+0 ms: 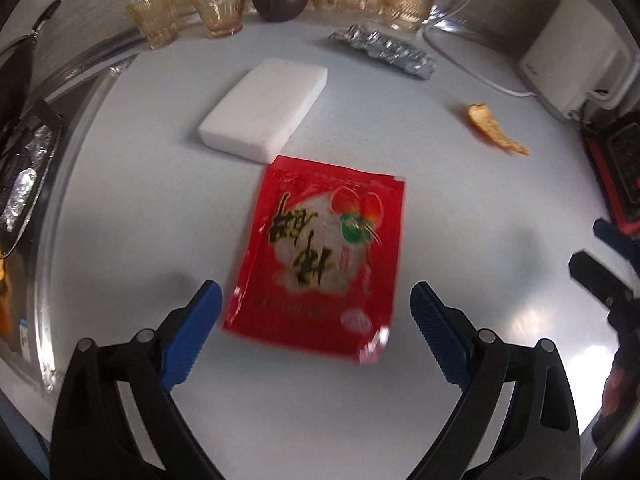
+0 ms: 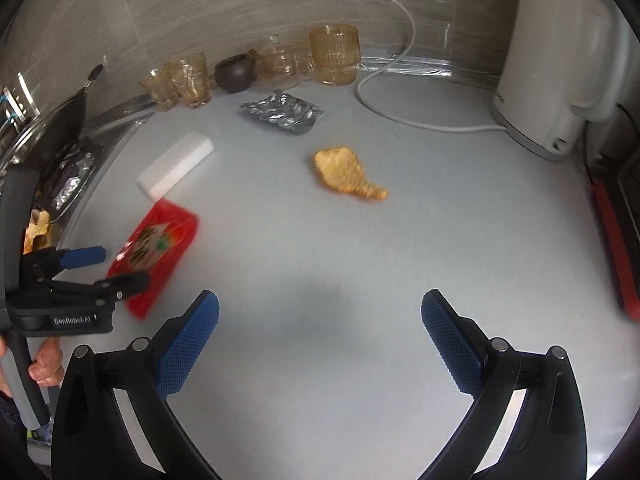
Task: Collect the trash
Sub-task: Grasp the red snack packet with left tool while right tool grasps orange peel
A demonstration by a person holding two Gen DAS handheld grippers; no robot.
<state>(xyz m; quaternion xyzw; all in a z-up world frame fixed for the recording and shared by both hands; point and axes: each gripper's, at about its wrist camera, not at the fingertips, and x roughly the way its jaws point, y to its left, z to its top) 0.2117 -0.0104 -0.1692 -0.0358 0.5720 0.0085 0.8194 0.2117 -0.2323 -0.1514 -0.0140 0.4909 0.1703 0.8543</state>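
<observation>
Nearest: my left gripper point(image 1: 316, 308), fingers spread wide, straddling the red wrapper point(image 1: 320, 256) lying flat on the counter point(image 1: 140, 200); thin film may slide rather than lift. My right gripper point(image 2: 320, 320), also spread, empty. Beyond: orange peel point(image 2: 348, 174), white sponge point(image 1: 264, 112), crumpled foil point(image 1: 384, 50), glasses point(image 1: 216, 4) easily knocked

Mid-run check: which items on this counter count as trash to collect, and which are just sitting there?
Trash to collect:
red wrapper
crumpled foil
orange peel

Just lying about:
white sponge block
amber glasses
dark clay pot
white kettle
</observation>
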